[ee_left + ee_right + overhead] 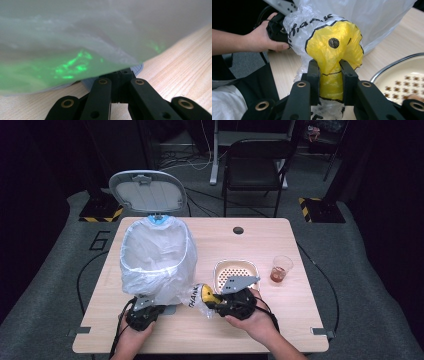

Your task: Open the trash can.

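A pedal bin lined with a white plastic bag [157,255] stands at the table's left, its grey lid [147,191] raised. My left gripper [145,312] sits low at the bin's foot. Its jaws are drawn together, with the tips [122,75] on the grey ribbed pedal [138,68] under the hanging liner [75,37]. My right gripper [222,301] [329,66] is shut on a crumpled white bag with yellow and black print [332,47] [202,296]. It holds the bag just right of the bin, above the tabletop.
A cream perforated dish [236,270] [402,75] lies right behind the right gripper. A clear cup of reddish liquid [281,269] stands further right. The table has a cable hole [238,230] at the back, with a black chair [255,167] beyond.
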A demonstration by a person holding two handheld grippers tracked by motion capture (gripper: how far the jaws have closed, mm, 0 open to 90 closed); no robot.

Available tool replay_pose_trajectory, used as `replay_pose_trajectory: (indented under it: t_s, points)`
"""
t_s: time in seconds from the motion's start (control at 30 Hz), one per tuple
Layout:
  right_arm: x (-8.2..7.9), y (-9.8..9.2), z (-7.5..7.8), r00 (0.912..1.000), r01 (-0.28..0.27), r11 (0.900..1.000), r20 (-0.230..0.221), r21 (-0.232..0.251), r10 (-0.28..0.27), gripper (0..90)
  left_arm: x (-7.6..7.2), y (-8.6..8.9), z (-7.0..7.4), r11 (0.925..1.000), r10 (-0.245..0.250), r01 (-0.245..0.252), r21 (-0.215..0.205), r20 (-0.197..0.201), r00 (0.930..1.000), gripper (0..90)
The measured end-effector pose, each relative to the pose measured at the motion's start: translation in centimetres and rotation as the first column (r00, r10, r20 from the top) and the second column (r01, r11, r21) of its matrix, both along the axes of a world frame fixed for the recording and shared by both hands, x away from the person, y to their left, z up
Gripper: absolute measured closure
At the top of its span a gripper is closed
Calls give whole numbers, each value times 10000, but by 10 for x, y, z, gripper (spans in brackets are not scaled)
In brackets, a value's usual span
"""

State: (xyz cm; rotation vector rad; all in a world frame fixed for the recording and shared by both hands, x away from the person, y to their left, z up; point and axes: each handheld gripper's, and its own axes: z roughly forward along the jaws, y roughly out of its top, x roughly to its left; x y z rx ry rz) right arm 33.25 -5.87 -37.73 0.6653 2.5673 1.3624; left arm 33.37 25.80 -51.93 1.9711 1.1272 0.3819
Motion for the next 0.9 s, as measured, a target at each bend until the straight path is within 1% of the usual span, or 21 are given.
replay_pose_trajectory:
  t_s: [0.07, 0.17, 0.27, 0.3, 0.33, 0.37, 0.5, 0.53, 0.7, 0.83, 0.87, 0.9]
  points:
    - [1, -1, 7, 10000, -5, 10000, 89, 31, 5, 740, 0, 0, 0, 10000, 5, -5, -3, -1, 10000, 900]
    - [3, -2, 20, 9990, -30, 10000, 453, -32, 31, 741, 0, 0, 0, 10000, -2, 2, -1, -8, 10000, 900]
    - [8, -4, 31, 9982, 44, 10000, 600, -27, -42, 742, 0, 0, 0, 10000, 3, -3, 0, -3, 10000, 900]
    - [10, -5, 33, 9982, 49, 10000, 596, 0, -49, 743, 0, 0, 0, 10000, 6, -6, -12, -5, 10000, 900]
    - [16, -8, 40, 9984, 142, 9998, 549, 136, -149, 744, 0, 0, 0, 10000, 15, -15, -9, 5, 10000, 900]
    - [16, -8, 40, 9984, 142, 9998, 549, 136, -149, 744, 0, 0, 0, 10000, 26, -26, 19, -6, 10000, 900]
    - [27, -10, 51, 9969, 362, 9993, 695, 127, -370, 745, 0, 0, 0, 10000, -8, 8, -32, -28, 10000, 900]
    - [32, -11, 56, 9966, 412, 9990, 714, 145, -422, 746, 0, 0, 0, 10000, -10, 10, -34, -28, 10000, 900]
    - [39, -10, 62, 9964, 448, 9988, 715, 188, -460, 746, 0, 0, 0, 10000, -9, 9, -44, -27, 10000, 900]
    - [45, -8, 71, 9957, 428, 9991, 818, 68, -432, 746, 0, 1, 0, 10000, -11, 11, -54, -43, 10000, 900]
    - [47, -7, 75, 9955, 415, 9991, 854, 25, -416, 746, 1, 1, 0, 9998, -192, 192, -38, -16, 9998, 900]
    - [48, -7, 77, 9954, 403, 9992, 873, -18, -400, 746, 1, 1, 0, 9998, -173, 173, -44, -21, 9998, 900]
